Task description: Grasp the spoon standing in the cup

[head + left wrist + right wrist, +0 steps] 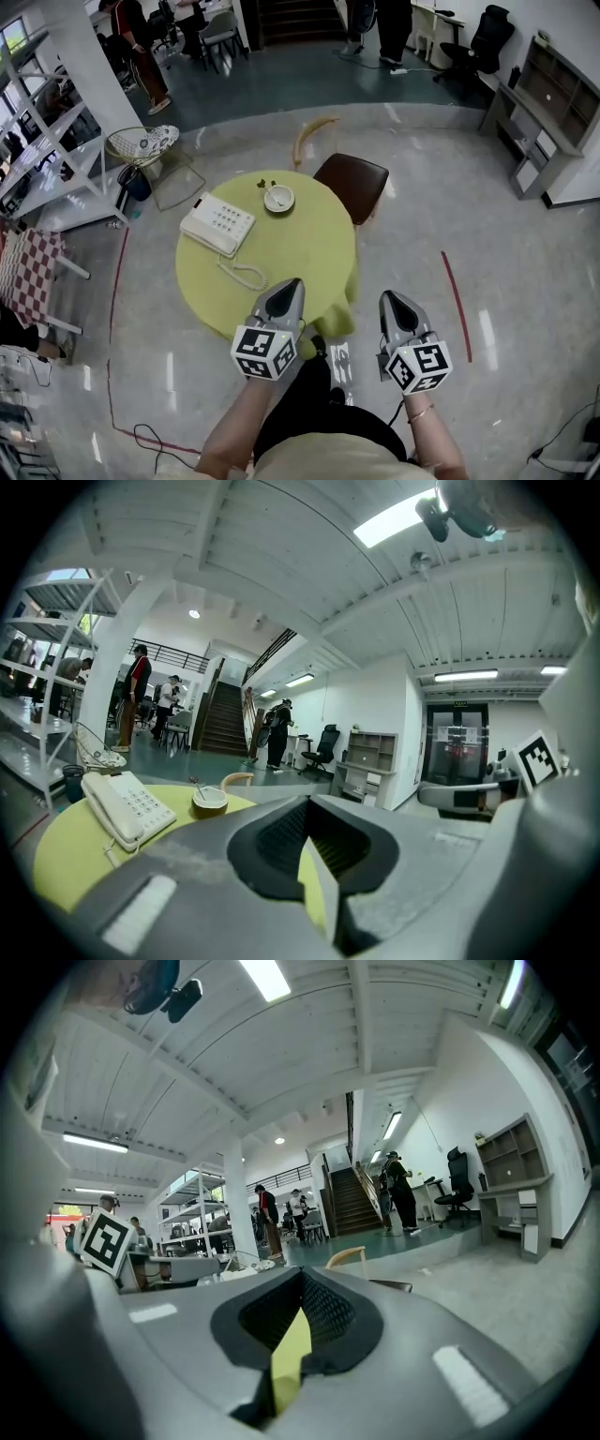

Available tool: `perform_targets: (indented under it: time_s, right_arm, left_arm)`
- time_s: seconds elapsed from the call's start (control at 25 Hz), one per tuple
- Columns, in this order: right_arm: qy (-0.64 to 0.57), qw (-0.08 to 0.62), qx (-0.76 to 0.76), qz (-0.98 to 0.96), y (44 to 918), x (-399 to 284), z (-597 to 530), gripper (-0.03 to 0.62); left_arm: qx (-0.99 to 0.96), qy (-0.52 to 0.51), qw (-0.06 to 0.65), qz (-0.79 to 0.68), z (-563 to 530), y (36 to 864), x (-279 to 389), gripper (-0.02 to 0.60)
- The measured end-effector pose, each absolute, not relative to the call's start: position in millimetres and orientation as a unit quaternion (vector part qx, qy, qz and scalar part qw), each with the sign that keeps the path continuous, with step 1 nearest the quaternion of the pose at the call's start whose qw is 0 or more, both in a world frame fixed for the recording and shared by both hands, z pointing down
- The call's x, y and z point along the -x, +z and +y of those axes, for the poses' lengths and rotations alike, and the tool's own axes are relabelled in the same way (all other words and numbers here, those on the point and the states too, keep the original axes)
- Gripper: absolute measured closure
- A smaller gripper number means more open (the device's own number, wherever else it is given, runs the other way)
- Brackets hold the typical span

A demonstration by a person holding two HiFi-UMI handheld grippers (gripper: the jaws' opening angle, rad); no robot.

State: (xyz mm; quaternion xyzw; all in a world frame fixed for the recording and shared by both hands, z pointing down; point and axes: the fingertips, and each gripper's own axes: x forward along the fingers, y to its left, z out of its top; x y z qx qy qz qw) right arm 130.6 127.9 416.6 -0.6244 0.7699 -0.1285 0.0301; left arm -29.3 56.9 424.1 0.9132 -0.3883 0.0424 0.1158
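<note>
Both tools are empty with jaws together: the left gripper [290,286] hovers over the near edge of the round yellow-green table [309,248], and the right gripper [390,300] hangs beside it, just off that edge. The spoon [199,787] stands tilted in the white cup [278,199] at the far side of the table, well apart from both grippers and near the brown chair [354,183]. A white telephone [217,225] lies on the table between the cup and the left gripper, its coiled cord [246,275] on the near side.
</note>
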Motion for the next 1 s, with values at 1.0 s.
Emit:
perform_targets:
  time_s: [1.0]
  right_arm:
    - [-0.171,-0.003,0.625,0.762,451.2,-126.0,-47.0,0.594]
  left_arm:
    - [-0.893,0.07,0.15,-0.418,-131.5,464.6,49.0,0.56]
